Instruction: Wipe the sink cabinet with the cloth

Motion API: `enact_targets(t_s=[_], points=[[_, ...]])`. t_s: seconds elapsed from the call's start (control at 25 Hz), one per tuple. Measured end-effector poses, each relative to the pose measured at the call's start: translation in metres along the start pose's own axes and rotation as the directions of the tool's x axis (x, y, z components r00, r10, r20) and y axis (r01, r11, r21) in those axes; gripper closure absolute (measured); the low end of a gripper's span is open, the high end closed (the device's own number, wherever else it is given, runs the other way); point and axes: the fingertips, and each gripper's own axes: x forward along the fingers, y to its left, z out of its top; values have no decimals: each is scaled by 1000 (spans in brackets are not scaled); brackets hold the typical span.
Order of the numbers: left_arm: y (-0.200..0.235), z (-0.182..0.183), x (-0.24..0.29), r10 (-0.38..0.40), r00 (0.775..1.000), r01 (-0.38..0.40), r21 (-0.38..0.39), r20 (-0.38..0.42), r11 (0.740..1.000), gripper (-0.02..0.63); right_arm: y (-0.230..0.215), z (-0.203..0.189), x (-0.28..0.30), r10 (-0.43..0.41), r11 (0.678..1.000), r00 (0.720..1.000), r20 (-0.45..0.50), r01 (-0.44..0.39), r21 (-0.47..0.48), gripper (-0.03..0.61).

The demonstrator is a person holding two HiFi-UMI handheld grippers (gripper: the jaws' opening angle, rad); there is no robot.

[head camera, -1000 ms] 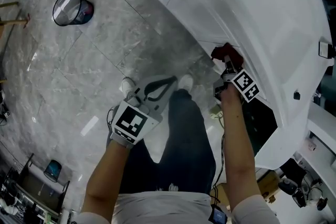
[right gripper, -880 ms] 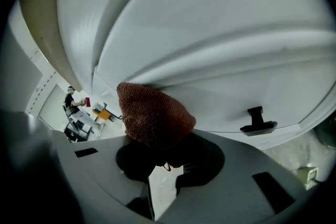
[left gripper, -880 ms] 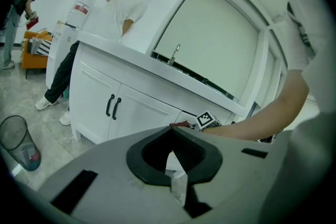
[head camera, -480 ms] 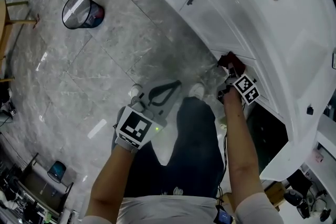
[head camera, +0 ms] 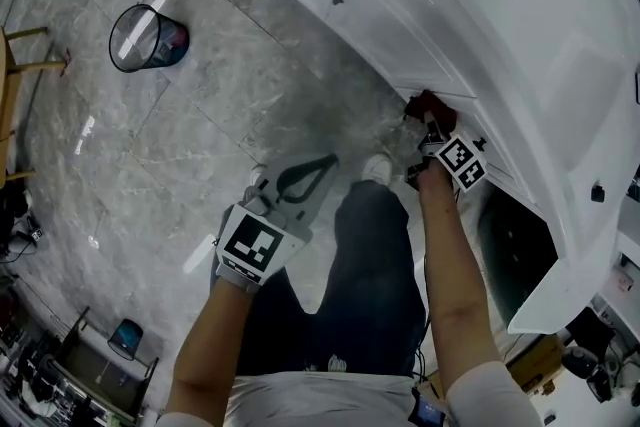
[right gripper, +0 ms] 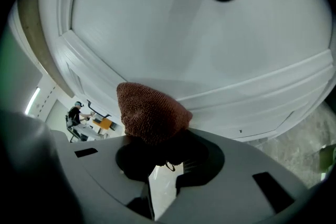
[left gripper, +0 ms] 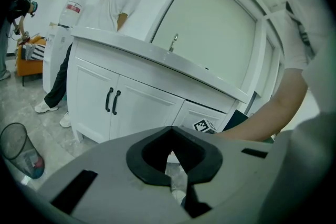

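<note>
the right claw (right gripper: 157, 157) is clenched on a reddish-brown cloth (right gripper: 151, 112), whose bunched end sticks out past the jaws, right at the moulded edge of a white panel of the sink cabinet (head camera: 400, 10); whether it touches cannot be told. in the head view this spot is low on the cabinet front, beside a dark opening. the left claw (head camera: 328, 160) is closed and empty, held over the grey marble floor (head camera: 200, 115), well apart from the cabinet. a mesh waste bin (head camera: 145, 37) stands on the floor.
</note>
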Motion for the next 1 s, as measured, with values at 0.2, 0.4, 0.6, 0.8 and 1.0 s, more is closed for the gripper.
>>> enact_targets(t_s=[0.2, 0.4, 0.6, 0.8, 1.0], points=[[-9, -9, 6, -20, 999, 21, 25, -45, 999, 604, -19, 1, -9, 0, 1000, 1000, 11, 0, 25, 491], [-15, -11, 15, -35, 997, 40, 69, -73, 997, 604, -41, 5, -25, -17, 999, 1000, 24, 16, 38, 491], [-29, -8, 27, -64, 995, 71, 85, -82, 994, 604, -75, 10, -51, -62, 998, 998, 26, 61, 36, 491], [-50, -8, 37, -96, 991, 104, 87, -93, 991, 604, -110, 19, -79, -103, 994, 994, 28, 102, 27, 491], [-71, -10, 45, -127, 986, 138, 94, -111, 986, 604, -141, 28, -111, -152, 987, 987, 47, 150, 54, 491]])
